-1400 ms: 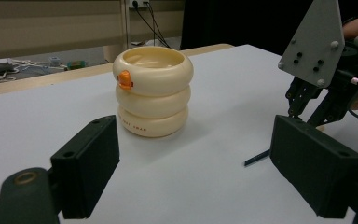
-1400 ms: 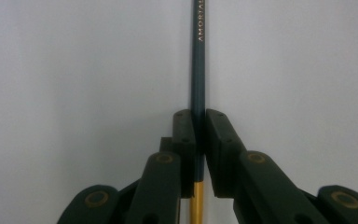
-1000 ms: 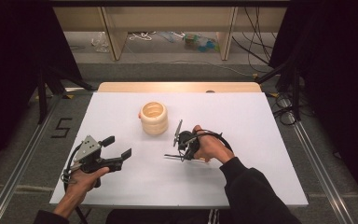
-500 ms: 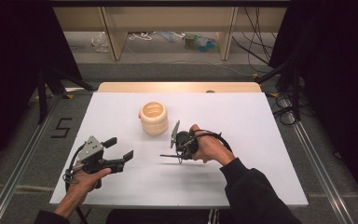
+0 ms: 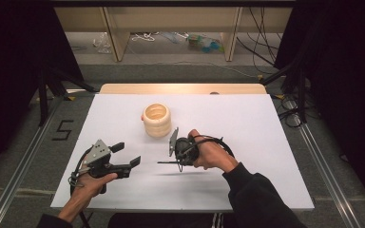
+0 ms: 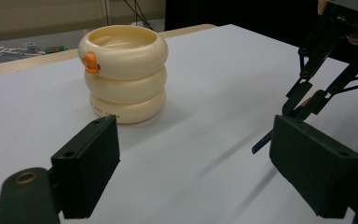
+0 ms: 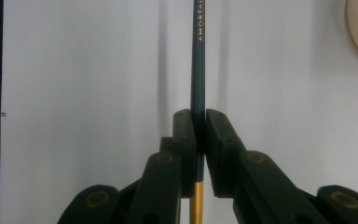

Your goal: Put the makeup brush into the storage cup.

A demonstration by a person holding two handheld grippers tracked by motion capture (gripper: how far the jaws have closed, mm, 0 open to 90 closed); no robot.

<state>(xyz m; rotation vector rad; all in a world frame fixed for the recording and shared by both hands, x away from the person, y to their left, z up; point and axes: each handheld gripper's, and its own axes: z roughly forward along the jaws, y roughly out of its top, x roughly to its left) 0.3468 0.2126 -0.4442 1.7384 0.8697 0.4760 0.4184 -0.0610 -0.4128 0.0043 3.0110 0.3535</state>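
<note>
A cream cup (image 5: 156, 120) made of stacked rings, with a small orange tab, stands upright at the table's middle. My right gripper (image 5: 176, 161) hovers just in front of it, shut on a dark blue pencil (image 5: 164, 162) that points left and casts a shadow on the sheet below. In the right gripper view the pads clamp the pencil (image 7: 198, 60) near its gold end, and my right gripper (image 7: 198, 126) points along it. My left gripper (image 5: 127, 154) rests low at the front left, open, with nothing between its fingers. The left gripper view has the cup (image 6: 123, 74) ahead of it.
The white table top (image 5: 266, 123) has a wooden strip along its far edge. Beyond it are shelves and loose cables on the floor. Dark curtains and stands flank both sides.
My right gripper has risen a little with the pencil and drifted left, so the pencil's shadow now lies apart from it. The left gripper has stayed put.
</note>
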